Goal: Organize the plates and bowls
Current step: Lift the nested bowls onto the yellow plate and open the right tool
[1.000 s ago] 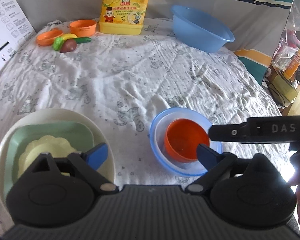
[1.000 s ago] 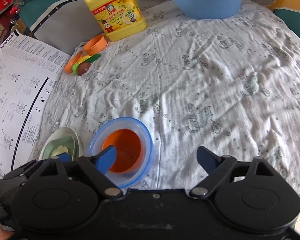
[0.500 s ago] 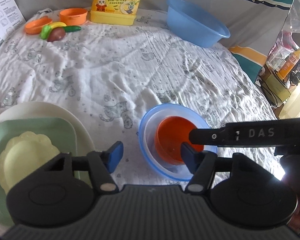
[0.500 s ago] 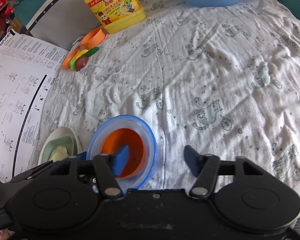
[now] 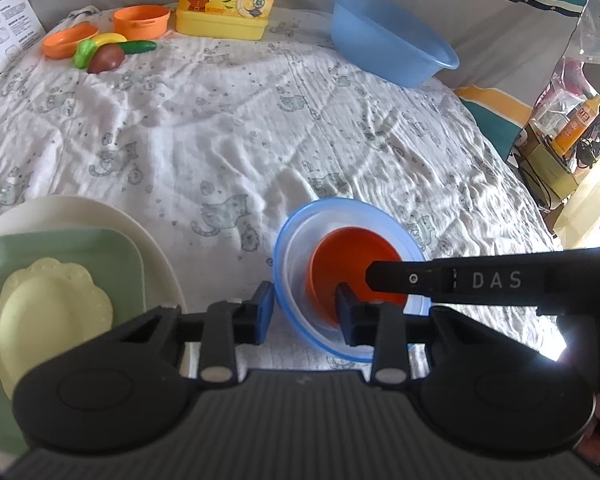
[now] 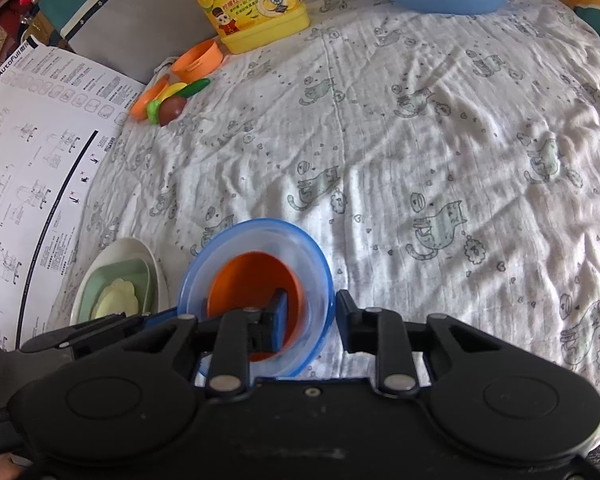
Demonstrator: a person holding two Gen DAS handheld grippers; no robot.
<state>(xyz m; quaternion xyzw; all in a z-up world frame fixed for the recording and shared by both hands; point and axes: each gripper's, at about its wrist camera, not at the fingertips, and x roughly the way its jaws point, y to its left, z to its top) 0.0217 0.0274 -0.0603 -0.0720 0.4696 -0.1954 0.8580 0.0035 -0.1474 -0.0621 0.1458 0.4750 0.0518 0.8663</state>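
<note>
Now both grippers, wide a second ago, are closing astride the blue-rimmed bowl (image 5: 300,236) wall: left gripper (image 5: 303,307) near, right gripper (image 6: 311,311) opposite; contact seemingly unmade, lift likely next.

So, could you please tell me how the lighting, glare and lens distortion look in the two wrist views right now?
Left wrist view: a blown-out white glare patch on the tablecloth at the right edge, below the other tool's arm, plus strong fisheye bending and dark corners. Right wrist view: even, soft daylight with faint shadows along the cloth's wrinkles; the instruction sheet curves with the lens. Both look sharp.
</note>
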